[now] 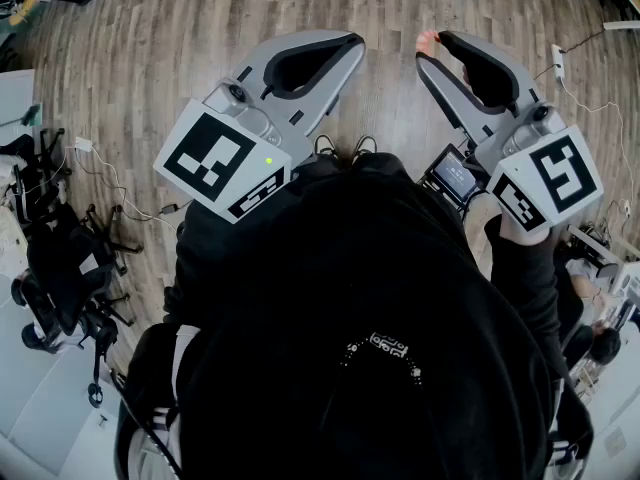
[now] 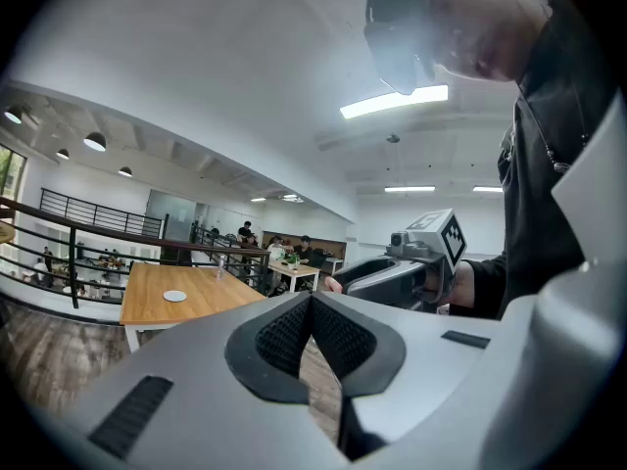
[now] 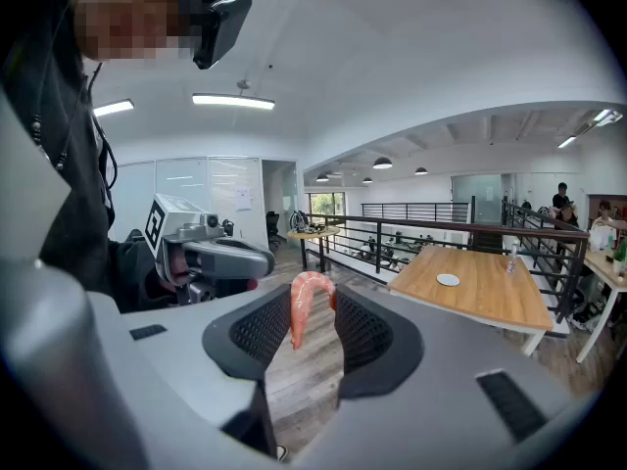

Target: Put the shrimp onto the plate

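Head view is mostly wood floor with the person's dark top filling the bottom. Both grippers are held out in front at about the same height, so nobody's at the table yet.

The wooden table shows up in the right gripper view, ahead and off to the right of the jaws and well apart from them. It's bare apart from a small white plate near the middle of the top.

The left gripper has its jaws pressed together with nothing in them, so it's just along for the ride.

The right gripper has its jaws narrowed onto the shrimp, pinching it near the top of the curl. The shrimp's long side hangs roughly straight down between the pads and the short end hooks over like a cane handle.

My guess is the whole next move is just distance. The right hand already has the shrimp, so it needs to carry it forward and right across to the plate, then get above it before letting go. Since it hangs tail-down, it should drop and tip over flat.
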The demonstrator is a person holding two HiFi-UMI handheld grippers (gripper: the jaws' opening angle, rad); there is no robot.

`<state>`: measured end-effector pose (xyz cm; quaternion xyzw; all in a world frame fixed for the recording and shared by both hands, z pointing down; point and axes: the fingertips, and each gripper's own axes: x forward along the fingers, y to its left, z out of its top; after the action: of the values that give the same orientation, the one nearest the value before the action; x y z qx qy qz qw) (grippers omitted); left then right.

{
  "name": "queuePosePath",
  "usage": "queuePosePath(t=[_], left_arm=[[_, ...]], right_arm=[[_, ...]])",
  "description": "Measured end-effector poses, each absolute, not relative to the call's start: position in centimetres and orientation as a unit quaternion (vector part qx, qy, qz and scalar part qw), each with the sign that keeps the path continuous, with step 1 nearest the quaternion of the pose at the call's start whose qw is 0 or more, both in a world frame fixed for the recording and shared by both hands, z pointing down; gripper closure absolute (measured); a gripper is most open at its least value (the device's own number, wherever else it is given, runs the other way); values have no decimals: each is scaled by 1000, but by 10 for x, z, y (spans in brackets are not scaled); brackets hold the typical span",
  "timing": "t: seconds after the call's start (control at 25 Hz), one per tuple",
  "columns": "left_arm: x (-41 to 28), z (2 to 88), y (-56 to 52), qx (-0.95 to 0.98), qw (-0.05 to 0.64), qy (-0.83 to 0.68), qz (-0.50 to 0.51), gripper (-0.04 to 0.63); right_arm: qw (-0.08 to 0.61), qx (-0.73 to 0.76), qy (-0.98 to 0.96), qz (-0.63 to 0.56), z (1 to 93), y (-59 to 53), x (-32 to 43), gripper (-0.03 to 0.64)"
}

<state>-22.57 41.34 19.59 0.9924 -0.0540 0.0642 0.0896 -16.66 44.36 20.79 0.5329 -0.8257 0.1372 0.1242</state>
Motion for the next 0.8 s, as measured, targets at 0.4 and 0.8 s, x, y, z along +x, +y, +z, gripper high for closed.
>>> queuePosePath(t=[0.4, 0.8], left_arm=[[-236, 198, 400, 991, 98, -71, 62, 589], [-216, 193, 406, 993, 86, -56, 63, 590]], right_arm=[[120, 526, -831, 132, 209, 429, -173, 463], [103, 536, -826, 137, 206, 432, -157, 463]])
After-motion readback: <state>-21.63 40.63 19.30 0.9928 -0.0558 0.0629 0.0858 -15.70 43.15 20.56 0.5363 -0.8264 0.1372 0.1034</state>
